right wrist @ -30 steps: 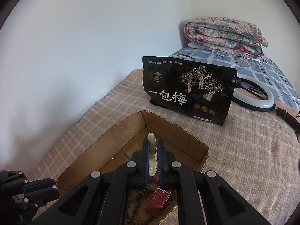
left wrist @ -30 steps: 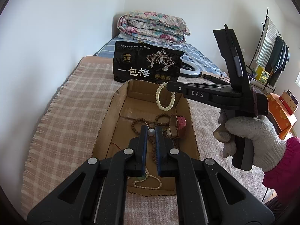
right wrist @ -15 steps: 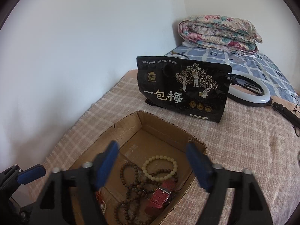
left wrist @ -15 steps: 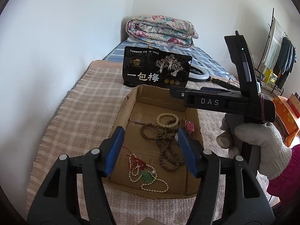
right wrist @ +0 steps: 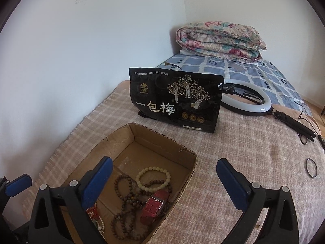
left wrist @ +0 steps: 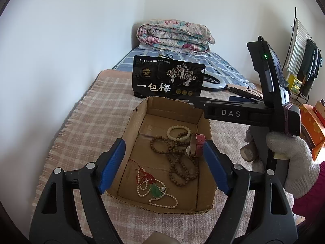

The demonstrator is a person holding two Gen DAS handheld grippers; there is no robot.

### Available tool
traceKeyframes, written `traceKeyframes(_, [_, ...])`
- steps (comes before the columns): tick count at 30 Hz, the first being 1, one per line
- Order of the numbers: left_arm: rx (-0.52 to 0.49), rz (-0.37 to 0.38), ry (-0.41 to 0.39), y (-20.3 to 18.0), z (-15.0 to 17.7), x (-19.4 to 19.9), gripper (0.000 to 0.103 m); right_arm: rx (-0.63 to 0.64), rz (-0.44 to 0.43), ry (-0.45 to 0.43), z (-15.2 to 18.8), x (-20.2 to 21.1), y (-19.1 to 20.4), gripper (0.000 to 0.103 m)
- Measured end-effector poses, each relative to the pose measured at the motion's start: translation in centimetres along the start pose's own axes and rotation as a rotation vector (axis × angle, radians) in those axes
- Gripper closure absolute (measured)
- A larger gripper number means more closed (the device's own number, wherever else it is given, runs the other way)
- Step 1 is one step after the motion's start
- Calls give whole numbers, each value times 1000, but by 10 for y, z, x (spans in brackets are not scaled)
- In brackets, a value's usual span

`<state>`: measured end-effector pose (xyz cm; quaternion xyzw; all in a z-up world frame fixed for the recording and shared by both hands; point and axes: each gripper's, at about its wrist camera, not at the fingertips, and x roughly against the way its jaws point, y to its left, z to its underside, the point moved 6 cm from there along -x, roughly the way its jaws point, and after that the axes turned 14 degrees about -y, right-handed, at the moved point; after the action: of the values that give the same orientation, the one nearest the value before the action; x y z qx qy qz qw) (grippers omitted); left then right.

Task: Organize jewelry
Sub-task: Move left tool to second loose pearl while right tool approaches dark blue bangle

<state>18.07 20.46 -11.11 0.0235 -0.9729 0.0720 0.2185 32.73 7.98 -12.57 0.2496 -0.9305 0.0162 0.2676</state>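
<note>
An open cardboard box (left wrist: 130, 126) sits on a checked blanket. Inside it lie a cream bead bracelet (left wrist: 169, 132), a long brown bead string (left wrist: 178, 168), a red-strapped watch (left wrist: 198, 144) and a pearl necklace with a green pendant (left wrist: 156, 191). My left gripper (left wrist: 163, 143) hovers above the box's near end, its jaws opening with nothing between them. My right gripper (right wrist: 164, 161) hangs over the box's right rim (right wrist: 189, 156), jaws opening and empty. Below it are the cream bracelet (right wrist: 142, 174) and the watch (right wrist: 154, 205). A thin dark ring (right wrist: 311, 167) lies on the blanket to the right.
A black snack bag (left wrist: 168, 81) stands just behind the box. A ring light (right wrist: 247, 99) and its cable lie further back, before a folded floral quilt (right wrist: 219, 38). A white wall runs along the left. A gloved hand (left wrist: 288, 158) holds the right gripper; a drying rack (left wrist: 300, 61) stands far right.
Both grippers went from shut to wide open. The cream bracelet left the right gripper and now lies in the box; the left gripper let go of the pearl necklace.
</note>
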Motion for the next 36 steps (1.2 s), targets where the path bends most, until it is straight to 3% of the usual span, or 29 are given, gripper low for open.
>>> traceKeyframes(9, [-22,13,-31,-20,-9,10,21,21,27,-23,-4,24,-9,0])
traceKeyframes(19, [-66,51,-57,-53,-18,20,20,31,152,-137,-17,62,-41,0])
traceKeyframes(32, [-90,115,-67,-104,-24,26,19,22,226,-137,-13,100,-91,0])
traceKeyframes(36, [-106,127,-85,-121,-26,29,5,16,262,-141,-12,113,-109,0])
